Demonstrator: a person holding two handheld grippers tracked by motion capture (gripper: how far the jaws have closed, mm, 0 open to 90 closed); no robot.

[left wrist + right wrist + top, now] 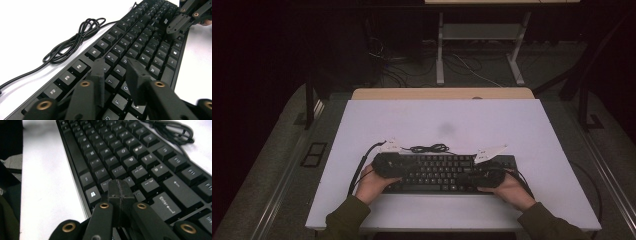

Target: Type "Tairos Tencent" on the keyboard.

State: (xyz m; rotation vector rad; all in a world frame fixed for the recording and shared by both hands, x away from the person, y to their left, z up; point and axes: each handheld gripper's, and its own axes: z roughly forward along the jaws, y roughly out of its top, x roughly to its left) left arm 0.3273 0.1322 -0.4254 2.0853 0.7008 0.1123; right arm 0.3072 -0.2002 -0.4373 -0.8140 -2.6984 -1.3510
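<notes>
A black keyboard (442,172) lies near the front of the white table (442,120), its cable (429,148) coiled just behind it. My left gripper (387,164) rests over the keyboard's left end. In the left gripper view its jaws stand a little apart, open (115,67), low over the T, Y and G keys (140,40) with nothing between them. My right gripper (487,176) sits over the right end. In the right gripper view its jaws are pressed together, shut (119,187), just above the keys (120,152) near the Windows key and Enter.
The coiled cable (72,42) lies on the white surface beside the function-key row. A wooden edge (442,93) borders the table's back. Beyond it stand another table's legs (439,50) and loose floor cables (472,65). The person's sleeves (344,220) enter from the front.
</notes>
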